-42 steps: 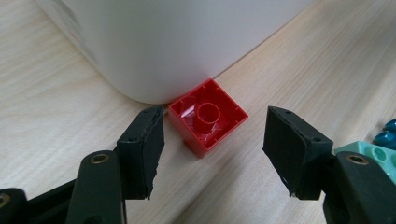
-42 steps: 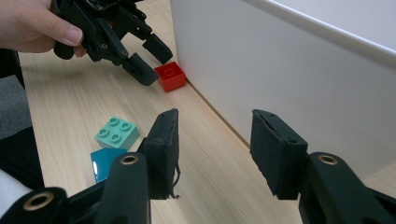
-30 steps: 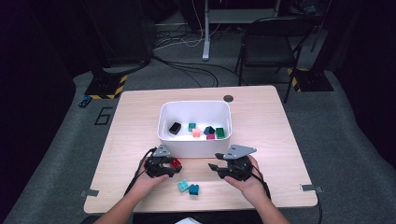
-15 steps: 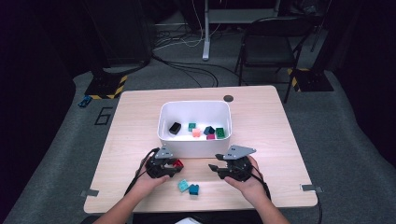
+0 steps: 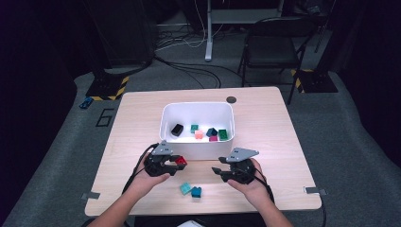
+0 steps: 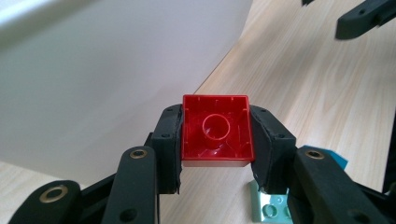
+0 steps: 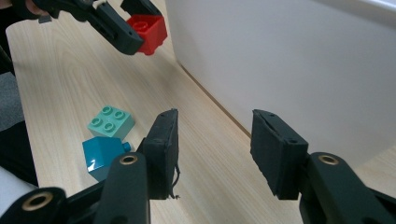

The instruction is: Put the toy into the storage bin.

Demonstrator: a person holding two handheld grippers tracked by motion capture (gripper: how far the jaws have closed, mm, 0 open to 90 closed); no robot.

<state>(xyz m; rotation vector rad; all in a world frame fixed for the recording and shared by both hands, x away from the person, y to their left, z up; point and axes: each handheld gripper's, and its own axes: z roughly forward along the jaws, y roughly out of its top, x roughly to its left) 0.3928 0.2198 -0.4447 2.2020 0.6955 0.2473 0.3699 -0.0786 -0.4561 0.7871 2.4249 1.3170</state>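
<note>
No legible text, label, brand, number or sign on anything in view.

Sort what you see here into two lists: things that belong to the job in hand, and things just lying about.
Part of the job:
- red brick, clamped in the left claw
- white bin holding bricks
- light teal brick and darker teal brick on the table
- right claw, open, nothing in it

Lying about:
- folding chair
- floor cables
- dark round spot on the table
</note>
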